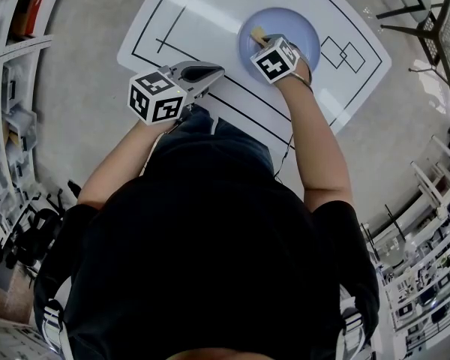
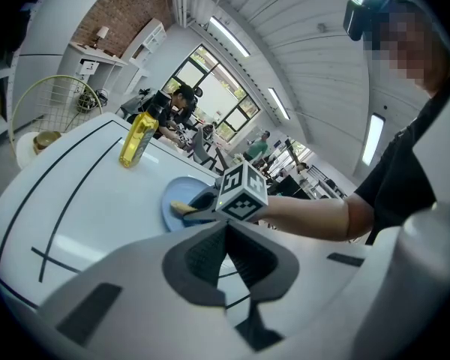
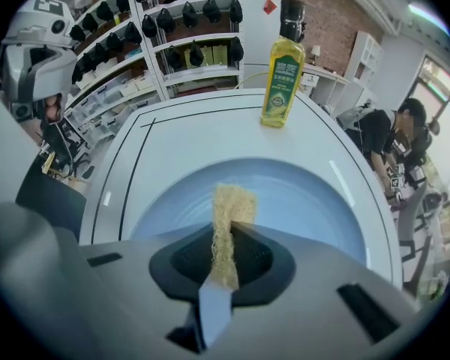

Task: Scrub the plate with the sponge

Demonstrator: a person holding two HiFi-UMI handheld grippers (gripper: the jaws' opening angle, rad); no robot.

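Note:
A pale blue plate lies on the white table. My right gripper hangs over the plate, shut on a thin tan sponge whose free end sticks out over the plate's near side. My left gripper sits at the table's near edge, left of the plate, with its jaws pressed together and nothing between them.
A yellow bottle with a black cap stands on the table beyond the plate. Black lines mark the tabletop. Shelves of dark helmets line the wall behind. People sit at desks farther back.

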